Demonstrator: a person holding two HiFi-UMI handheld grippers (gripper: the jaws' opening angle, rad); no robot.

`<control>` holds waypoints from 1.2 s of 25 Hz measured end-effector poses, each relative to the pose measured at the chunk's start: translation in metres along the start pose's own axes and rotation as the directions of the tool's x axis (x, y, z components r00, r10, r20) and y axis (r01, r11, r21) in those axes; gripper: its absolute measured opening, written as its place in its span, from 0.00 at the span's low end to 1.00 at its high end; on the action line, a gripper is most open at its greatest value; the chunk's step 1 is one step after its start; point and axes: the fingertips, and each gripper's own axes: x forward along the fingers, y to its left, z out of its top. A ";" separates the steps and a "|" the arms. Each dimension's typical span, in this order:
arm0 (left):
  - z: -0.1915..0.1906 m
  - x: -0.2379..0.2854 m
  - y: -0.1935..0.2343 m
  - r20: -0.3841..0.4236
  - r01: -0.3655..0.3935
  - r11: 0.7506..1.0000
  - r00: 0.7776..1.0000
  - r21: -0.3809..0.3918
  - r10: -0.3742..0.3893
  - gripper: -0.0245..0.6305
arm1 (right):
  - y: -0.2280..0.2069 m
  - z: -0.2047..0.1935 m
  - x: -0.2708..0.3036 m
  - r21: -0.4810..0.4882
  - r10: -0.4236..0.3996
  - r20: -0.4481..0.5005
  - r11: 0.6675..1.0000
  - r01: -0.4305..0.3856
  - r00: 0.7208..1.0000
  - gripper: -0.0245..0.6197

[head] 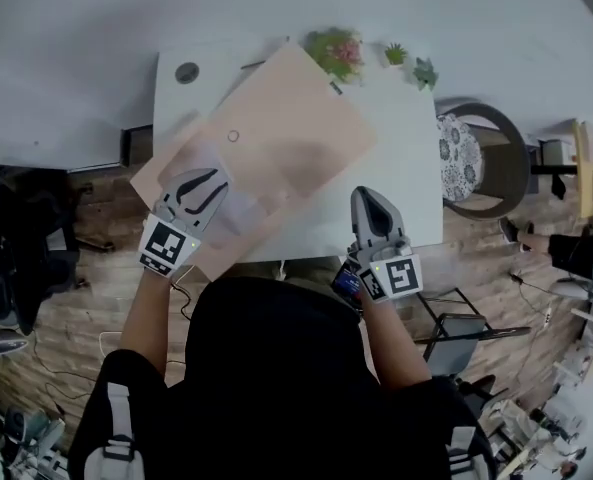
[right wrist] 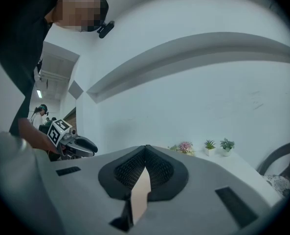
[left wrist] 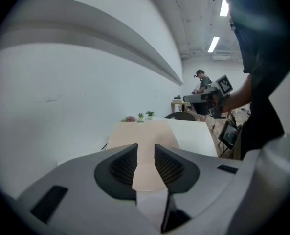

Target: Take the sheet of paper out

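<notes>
A large peach sheet (head: 286, 118) lies slantwise on the white table (head: 406, 188), its lower left corner over the table's edge. A paler, see-through patch (head: 238, 208) covers its near part, like a clear sleeve. My left gripper (head: 216, 180) hovers over that corner, open; in the left gripper view (left wrist: 145, 148) the peach sheet (left wrist: 145, 131) runs straight ahead through the gap. My right gripper (head: 364, 193) rests near the table's front edge, right of the sheet, shut. In its own view (right wrist: 145, 150) the tips meet, and a peach sliver shows lower between the jaws.
Three small potted plants (head: 336, 50) (head: 396, 54) (head: 424, 71) stand at the table's far edge by the wall. A round cable hole (head: 186, 72) sits at the far left corner. A chair (head: 486, 158) stands at the right. Another person (left wrist: 201, 82) works farther off.
</notes>
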 end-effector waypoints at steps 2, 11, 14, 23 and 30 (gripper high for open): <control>-0.009 0.012 -0.002 -0.053 0.056 0.997 0.997 0.047 -0.054 0.19 | -0.005 -0.003 0.012 0.008 0.017 -0.005 1.000 -0.017 1.000 0.05; -0.071 0.051 -0.019 -0.351 0.308 0.929 0.909 0.204 -0.224 0.19 | -0.011 -0.018 0.063 0.041 0.159 -0.053 0.987 -0.157 0.986 0.05; -0.091 0.060 -0.026 -0.466 0.432 0.856 0.842 0.283 -0.271 0.19 | -0.015 -0.020 0.076 0.045 0.190 -0.065 0.981 -0.187 0.980 0.05; -0.137 0.072 -0.035 -0.656 0.664 0.679 0.669 0.314 -0.350 0.19 | -0.017 -0.032 0.092 0.076 0.235 -0.101 0.971 -0.228 0.967 0.05; -0.150 0.076 -0.040 -0.741 0.772 0.581 0.544 0.259 -0.394 0.19 | -0.021 -0.038 0.092 0.092 0.231 -0.112 0.971 -0.221 0.967 0.05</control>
